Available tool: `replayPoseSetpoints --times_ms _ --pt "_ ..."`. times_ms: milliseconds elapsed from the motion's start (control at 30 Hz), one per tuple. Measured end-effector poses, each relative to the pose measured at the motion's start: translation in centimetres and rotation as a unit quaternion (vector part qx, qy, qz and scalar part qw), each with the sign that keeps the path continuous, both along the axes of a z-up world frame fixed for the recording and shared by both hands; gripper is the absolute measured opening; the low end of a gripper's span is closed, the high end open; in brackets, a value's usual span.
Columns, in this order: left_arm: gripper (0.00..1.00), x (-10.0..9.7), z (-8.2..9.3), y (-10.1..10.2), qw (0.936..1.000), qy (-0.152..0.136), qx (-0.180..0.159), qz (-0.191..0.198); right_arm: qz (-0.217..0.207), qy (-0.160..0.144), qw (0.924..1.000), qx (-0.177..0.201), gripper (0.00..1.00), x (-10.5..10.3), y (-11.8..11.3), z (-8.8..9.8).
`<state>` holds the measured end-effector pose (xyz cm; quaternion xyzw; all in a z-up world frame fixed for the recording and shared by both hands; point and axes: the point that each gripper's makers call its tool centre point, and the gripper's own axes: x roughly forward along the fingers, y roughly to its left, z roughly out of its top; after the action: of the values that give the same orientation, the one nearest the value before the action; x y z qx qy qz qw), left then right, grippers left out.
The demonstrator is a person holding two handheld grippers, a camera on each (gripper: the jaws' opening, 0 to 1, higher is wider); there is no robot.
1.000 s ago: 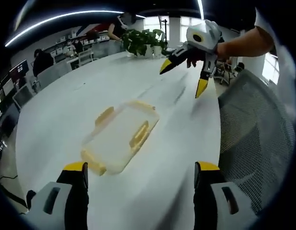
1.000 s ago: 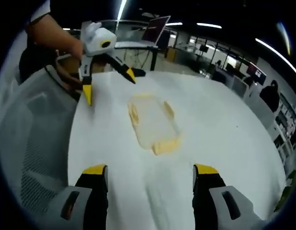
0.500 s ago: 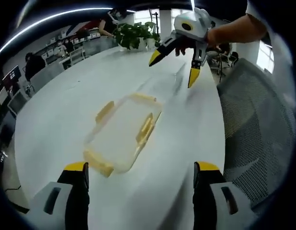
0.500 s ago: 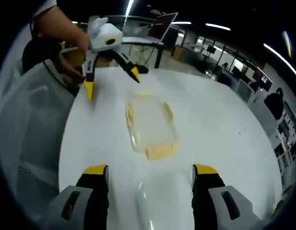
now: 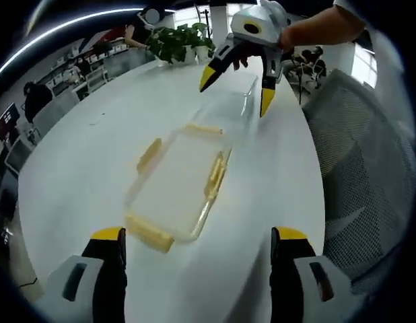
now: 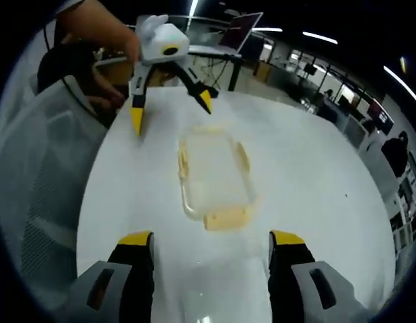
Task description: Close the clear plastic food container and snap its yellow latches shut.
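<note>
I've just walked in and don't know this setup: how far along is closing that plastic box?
Hardly begun, it seems. The clear container lies on the white table with its yellow latches splayed outward, so none looks snapped. Whether the lid is seated I can't tell. Nothing is in hand: the left gripper and right gripper hover open, one at each end. Pressing every latch shut remains.

Both views face each other across the bench, sharing the container near centre, other tool toward 12 o'clock.
</note>
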<state>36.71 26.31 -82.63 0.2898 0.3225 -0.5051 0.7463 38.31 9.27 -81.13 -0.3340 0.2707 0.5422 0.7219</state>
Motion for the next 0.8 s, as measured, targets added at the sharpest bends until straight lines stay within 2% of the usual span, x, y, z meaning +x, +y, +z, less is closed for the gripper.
replayPoseSetpoints --times_ms 433,800 --pt "0.88 1.6 -0.5 0.8 0.9989 -0.003 0.030 -0.036 0.023 0.007 0.9996 -0.017 0.67 1.0 0.8 -0.6" --pt "0.86 2.5 -1.5 1.2 0.9942 -0.009 0.068 -0.083 0.041 0.024 0.9982 -0.038 0.67 1.6 1.3 -1.7"
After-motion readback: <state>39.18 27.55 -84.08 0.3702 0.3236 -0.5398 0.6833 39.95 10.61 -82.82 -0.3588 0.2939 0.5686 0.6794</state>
